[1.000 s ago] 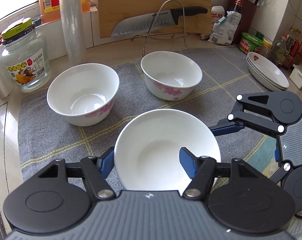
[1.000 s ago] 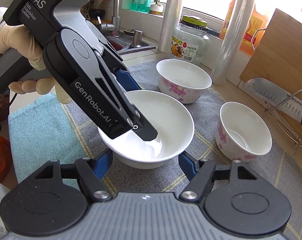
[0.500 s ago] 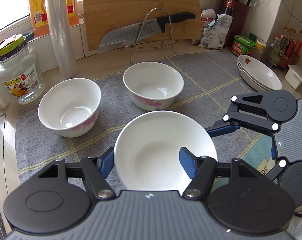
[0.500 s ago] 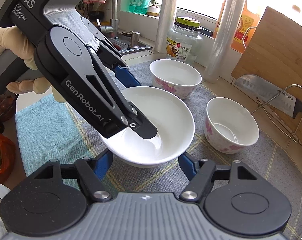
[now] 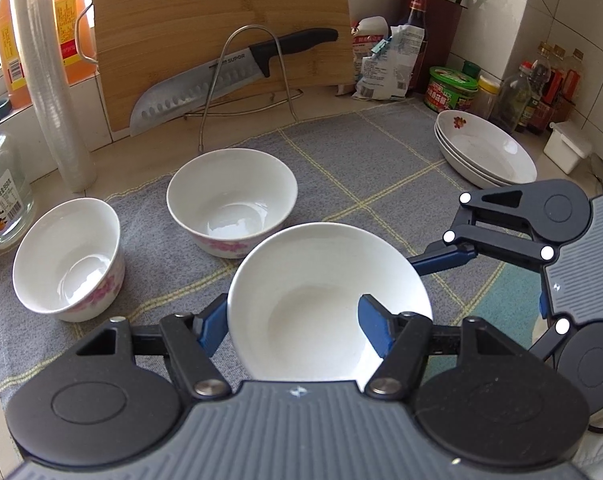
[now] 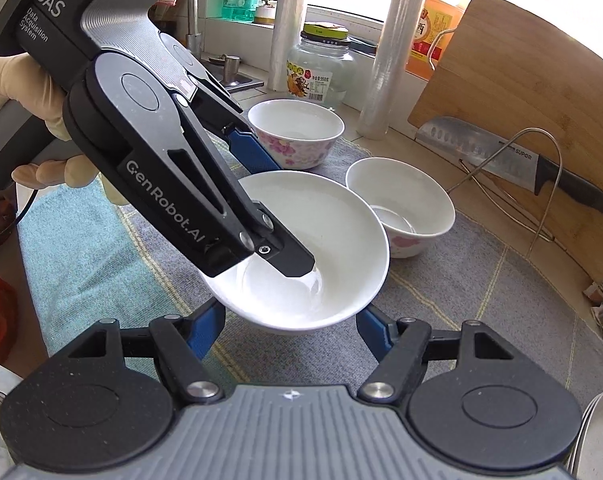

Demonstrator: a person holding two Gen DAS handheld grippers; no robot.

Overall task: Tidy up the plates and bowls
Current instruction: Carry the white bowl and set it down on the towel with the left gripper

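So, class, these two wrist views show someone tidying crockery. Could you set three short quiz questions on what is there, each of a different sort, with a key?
1. How many flowered bowls stand on the grey cloth?
2. True or false: the plates are stacked between those two bowls.
3. How does the left gripper hold the plain white bowl?
A. By its wall, one finger inside and one outside
B. From beneath, both fingers under the base
C. It does not touch the bowl

Key
1. Two.
2. False: the plates are stacked at the cloth's right edge in the left wrist view.
3. A.
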